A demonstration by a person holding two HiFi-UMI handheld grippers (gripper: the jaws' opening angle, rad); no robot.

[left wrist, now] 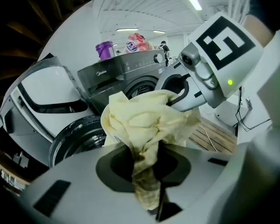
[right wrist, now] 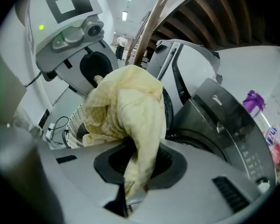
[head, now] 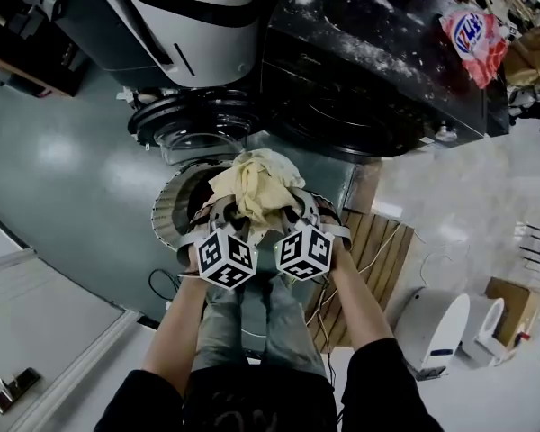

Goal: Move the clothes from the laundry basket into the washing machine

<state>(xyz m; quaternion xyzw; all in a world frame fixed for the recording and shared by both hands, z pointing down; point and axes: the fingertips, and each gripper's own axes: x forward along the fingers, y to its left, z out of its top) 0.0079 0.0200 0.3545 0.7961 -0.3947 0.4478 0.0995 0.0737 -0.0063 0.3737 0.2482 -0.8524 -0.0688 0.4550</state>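
The pale yellow, crumpled cloth garment (head: 252, 185) is bunched up in the air between my two tools, above the round white slatted plastic laundry basket (head: 166, 212) and short of the machines. My left gripper (left wrist: 148, 174) is clamped on one tail of the garment, with the fabric pinched tight between its jaws. My right gripper (right wrist: 129, 178) is closed on another fold in the same way, so the load is shared.

Just beyond the garment, a round glass-bowled door (head: 194, 126) hangs open beside the white front-loading washing machine (head: 175, 21). A dark grey front-loader (head: 378, 70) stands next to it.

By my reckoning, this piece is out of the basket but not yet in a drum. The carry to the opening and the release are left to do. The garment and grippers cover most of the basket's inside, so I can't tell whether more clothes wait there.
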